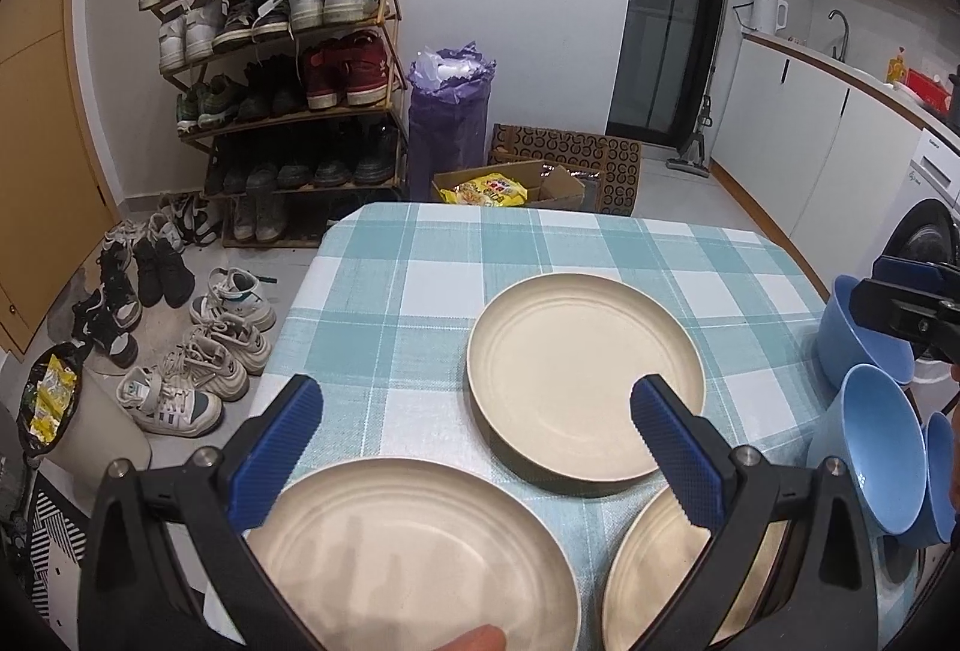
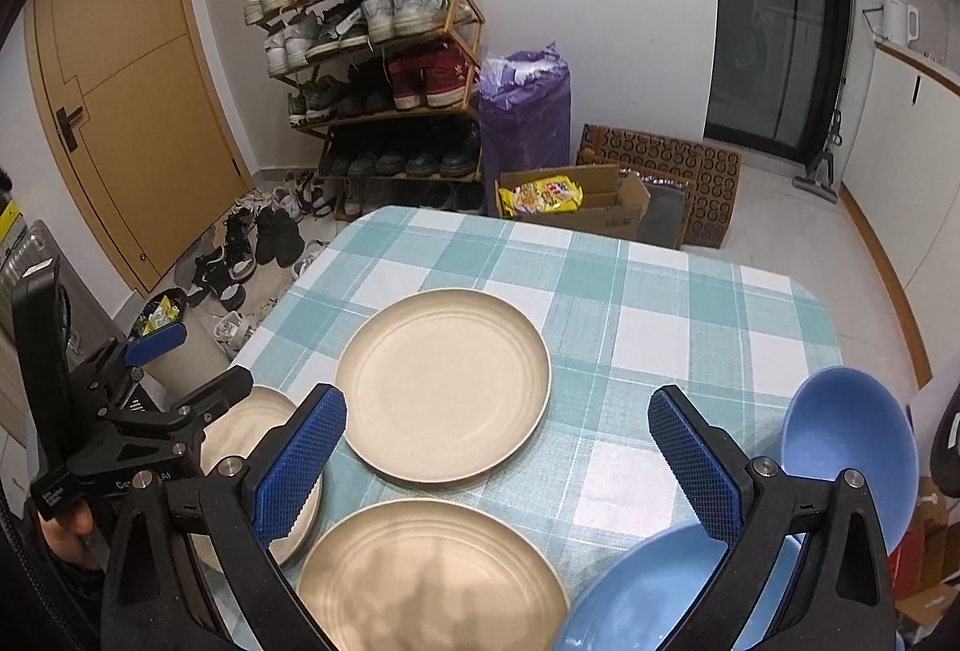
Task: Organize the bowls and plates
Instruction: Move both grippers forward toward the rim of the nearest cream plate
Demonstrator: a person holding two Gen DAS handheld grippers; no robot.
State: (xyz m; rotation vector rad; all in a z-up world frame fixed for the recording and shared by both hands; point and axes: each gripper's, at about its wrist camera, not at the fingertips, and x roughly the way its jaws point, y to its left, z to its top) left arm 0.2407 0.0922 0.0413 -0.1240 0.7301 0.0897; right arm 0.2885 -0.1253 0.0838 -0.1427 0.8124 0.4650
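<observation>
The left gripper (image 1: 474, 426) and right gripper (image 2: 498, 438) are held wide apart, released, above the checked tabletop (image 2: 690, 303). Three cream plates (image 2: 444, 384) are laid separately below, with blue bowls (image 2: 849, 441) at the right edge.

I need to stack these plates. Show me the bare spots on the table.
Free: the far checked tablecloth beyond the far plate, and the strip between it and the blue bowls. Crowded: the near edge, with two plates and another bowl under both open grippers.
</observation>
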